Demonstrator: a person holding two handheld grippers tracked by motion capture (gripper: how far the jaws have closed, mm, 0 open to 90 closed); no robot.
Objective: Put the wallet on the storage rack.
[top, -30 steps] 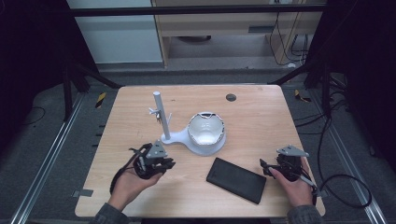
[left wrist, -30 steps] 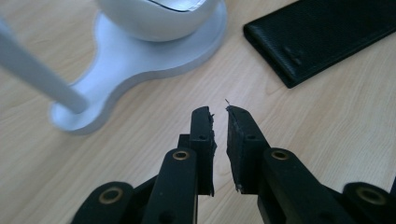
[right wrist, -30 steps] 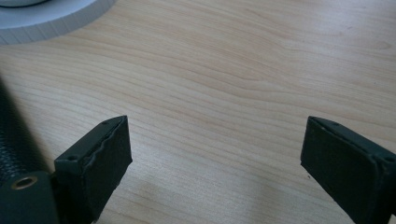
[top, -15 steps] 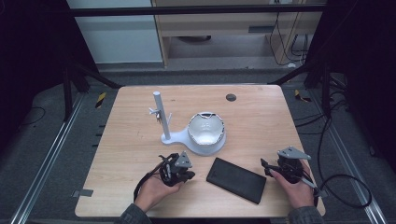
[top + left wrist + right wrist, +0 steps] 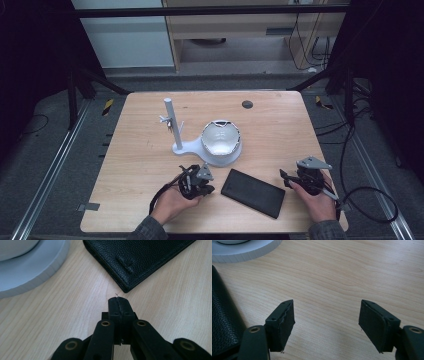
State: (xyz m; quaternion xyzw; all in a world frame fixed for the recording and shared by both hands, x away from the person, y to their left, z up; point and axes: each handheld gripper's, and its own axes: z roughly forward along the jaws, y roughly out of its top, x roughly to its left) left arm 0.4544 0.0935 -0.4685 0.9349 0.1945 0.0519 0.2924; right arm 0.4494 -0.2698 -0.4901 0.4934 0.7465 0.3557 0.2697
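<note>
Left gripper view had the left gripper (image 5: 117, 300) w/ jaws pressed together on nothing, wallet (image 5: 140, 260) just ahead of the tips, untouched. Right gripper (image 5: 325, 320) jaws spread, just been closing, nothing btwn, wallet beside one jaw. Pickup not begun. Wallet: flat, black, pebbled leather; table (image 5: 280, 125) pale woodgrain

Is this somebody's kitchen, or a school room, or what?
Probably a lab or workshop set up for recording. A bare light wooden table stands inside a dark metal frame, black cables trail over the grey floor, and a white stand with an upright post sits on the table.
</note>
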